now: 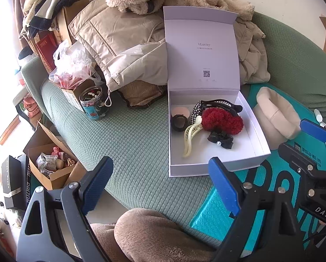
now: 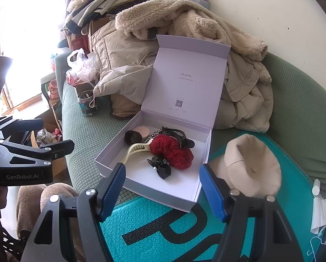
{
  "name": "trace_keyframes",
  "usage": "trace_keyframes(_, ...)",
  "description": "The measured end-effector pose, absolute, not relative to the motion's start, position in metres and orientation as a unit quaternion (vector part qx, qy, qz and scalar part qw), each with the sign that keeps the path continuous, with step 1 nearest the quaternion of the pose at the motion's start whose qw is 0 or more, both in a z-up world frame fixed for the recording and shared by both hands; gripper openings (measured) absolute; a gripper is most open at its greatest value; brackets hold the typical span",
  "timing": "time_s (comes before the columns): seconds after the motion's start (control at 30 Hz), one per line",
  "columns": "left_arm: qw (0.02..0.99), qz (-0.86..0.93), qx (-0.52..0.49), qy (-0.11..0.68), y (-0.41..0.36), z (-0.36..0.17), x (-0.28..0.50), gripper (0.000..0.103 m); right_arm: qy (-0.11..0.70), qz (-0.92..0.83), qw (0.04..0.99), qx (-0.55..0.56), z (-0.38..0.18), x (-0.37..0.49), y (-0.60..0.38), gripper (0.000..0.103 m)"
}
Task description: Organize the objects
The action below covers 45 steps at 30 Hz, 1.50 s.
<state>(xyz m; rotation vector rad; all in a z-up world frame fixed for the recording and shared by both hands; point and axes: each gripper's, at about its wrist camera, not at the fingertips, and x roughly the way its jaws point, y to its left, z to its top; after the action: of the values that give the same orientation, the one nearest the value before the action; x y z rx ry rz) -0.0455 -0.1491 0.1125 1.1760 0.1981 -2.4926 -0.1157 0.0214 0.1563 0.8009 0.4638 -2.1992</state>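
Observation:
An open white box lies on the green sofa, lid upright. Inside lie a red fluffy scrunchie, a cream claw clip, a black claw clip, a black bow with a pearl, a black round item and a pink round item. My left gripper is open and empty in front of the box. My right gripper is open and empty just before the box's near edge; it also shows in the left wrist view.
A beige hat lies right of the box on a teal bubble mailer. Coats pile behind. A jar and plastic bag stand left. Cardboard boxes sit on the floor.

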Motion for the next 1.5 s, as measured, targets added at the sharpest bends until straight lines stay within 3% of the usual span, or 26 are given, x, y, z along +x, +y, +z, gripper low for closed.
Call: trace_keyframes(1.5,0.180,-0.885,0.424,0.068,-0.139,0.113,-0.035,0.088,0.192,-0.852,0.368,0.320,0.152,-0.110,0.019,0.071)
